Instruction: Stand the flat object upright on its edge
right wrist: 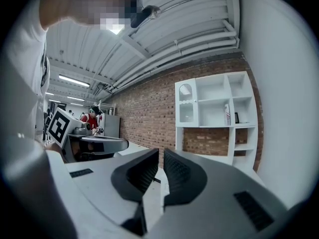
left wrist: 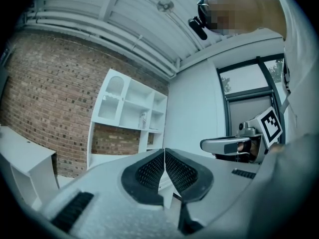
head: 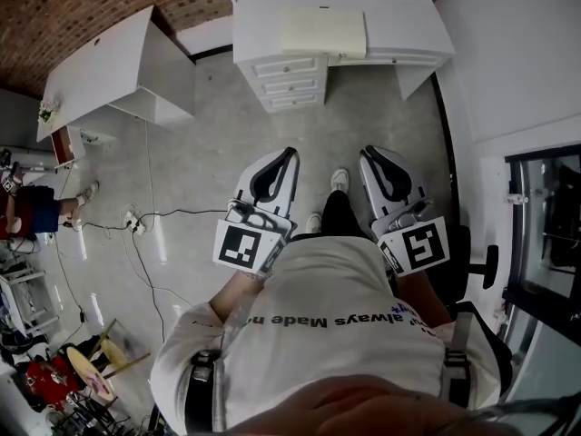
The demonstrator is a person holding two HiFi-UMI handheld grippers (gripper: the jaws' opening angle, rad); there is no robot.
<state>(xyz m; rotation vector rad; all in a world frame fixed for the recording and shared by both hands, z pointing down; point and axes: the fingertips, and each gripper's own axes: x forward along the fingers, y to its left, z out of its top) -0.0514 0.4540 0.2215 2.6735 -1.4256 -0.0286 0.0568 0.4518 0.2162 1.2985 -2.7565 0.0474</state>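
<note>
A red brick wall (left wrist: 45,98) ran behind a tall white open shelving unit (left wrist: 127,113), meeting a plain white wall (left wrist: 194,113). The pale grey concrete floor (head: 218,125) was crossed by thin black cables (head: 172,214). A white wooden desk with stacked drawers (head: 290,78) stood ahead, with a white slab-topped table (head: 95,73) nearby. A dark-framed window (left wrist: 249,91) showed what looked like foliage. Long strip lamps (right wrist: 72,78) glowed under the white ribbed ceiling (right wrist: 164,34).
</note>
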